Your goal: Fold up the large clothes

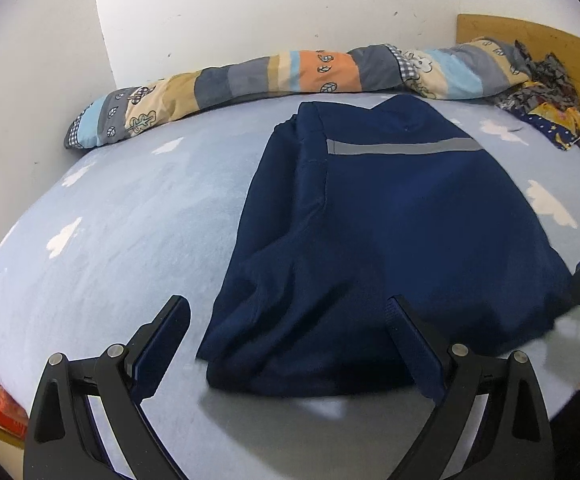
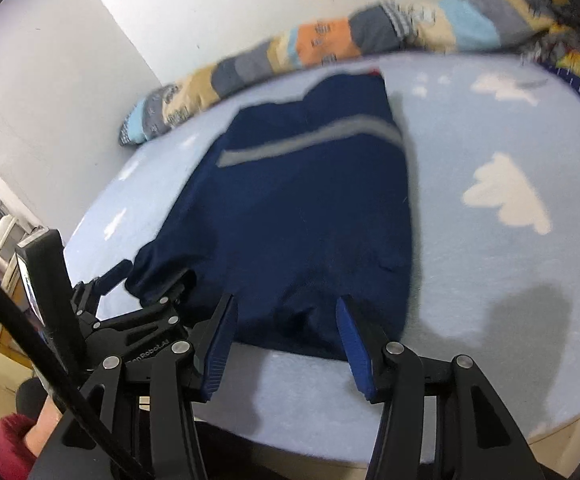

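A navy blue garment (image 1: 389,232) with a grey reflective stripe lies partly folded on the light blue bed sheet (image 1: 110,240); it also shows in the right wrist view (image 2: 301,216). My left gripper (image 1: 288,312) is open and empty, its jaws straddling the garment's near left corner just above it. My right gripper (image 2: 286,312) is open and empty, its jaws over the garment's near hem. The left gripper's body (image 2: 130,320) shows at the garment's near left corner in the right wrist view. The right wrist view is blurred.
A rolled patchwork quilt (image 1: 290,72) lies along the far wall. A heap of patterned clothes (image 1: 549,96) sits at the far right by the wooden headboard (image 1: 529,36). The sheet (image 2: 489,280) has white cloud prints. The bed's near edge is just below the grippers.
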Demonstrator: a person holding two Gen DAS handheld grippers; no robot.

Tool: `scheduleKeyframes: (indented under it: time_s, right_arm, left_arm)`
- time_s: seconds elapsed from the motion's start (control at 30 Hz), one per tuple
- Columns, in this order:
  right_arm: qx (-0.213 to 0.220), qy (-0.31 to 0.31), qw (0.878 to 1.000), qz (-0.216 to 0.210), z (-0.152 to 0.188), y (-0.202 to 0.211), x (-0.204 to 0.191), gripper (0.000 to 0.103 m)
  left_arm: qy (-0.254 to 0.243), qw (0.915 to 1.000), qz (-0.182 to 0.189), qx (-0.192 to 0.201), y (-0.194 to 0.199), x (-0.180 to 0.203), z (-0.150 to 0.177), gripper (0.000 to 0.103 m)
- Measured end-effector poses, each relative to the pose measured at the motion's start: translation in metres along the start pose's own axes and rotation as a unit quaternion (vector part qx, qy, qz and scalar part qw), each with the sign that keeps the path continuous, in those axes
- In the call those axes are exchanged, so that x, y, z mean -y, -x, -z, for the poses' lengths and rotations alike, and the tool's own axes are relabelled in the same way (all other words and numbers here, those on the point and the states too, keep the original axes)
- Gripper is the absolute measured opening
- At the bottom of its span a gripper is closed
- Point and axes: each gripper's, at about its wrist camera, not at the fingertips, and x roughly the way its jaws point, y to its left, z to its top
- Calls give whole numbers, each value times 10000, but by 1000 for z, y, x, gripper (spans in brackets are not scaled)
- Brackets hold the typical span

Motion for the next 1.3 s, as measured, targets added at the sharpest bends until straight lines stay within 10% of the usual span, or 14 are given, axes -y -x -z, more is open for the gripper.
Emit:
scheduleKeyframes:
  time_s: [0.33,0.6,0.8,0.9,1.07,1.3]
  right_arm:
    - [-372,-105,9991,-153,14,-9,6,58]
    - [1014,681,9892,806,30,63,-25,88]
    - [1842,1116,9662,1414,66,102,-50,103]
    - [2221,1357,9539,1494,73,111,-63,103]
    - [1682,1424,9600,1724,64,83,-68,103]
    - [1675,1323,9617,1722,67,82,-67,103]
  left_arm:
    - [176,9998,81,67,13,-7,4,99]
    - [701,9943,452,668,90,-27,14,103]
    - [687,9929,-196,950,132,-19,38,103]
    - [525,9962,-229,649,122,-8,36,103]
    - [-243,9958,-780,-406,92,12,24,103]
    - [-223,9942,-1012,-292,103,11,25,103]
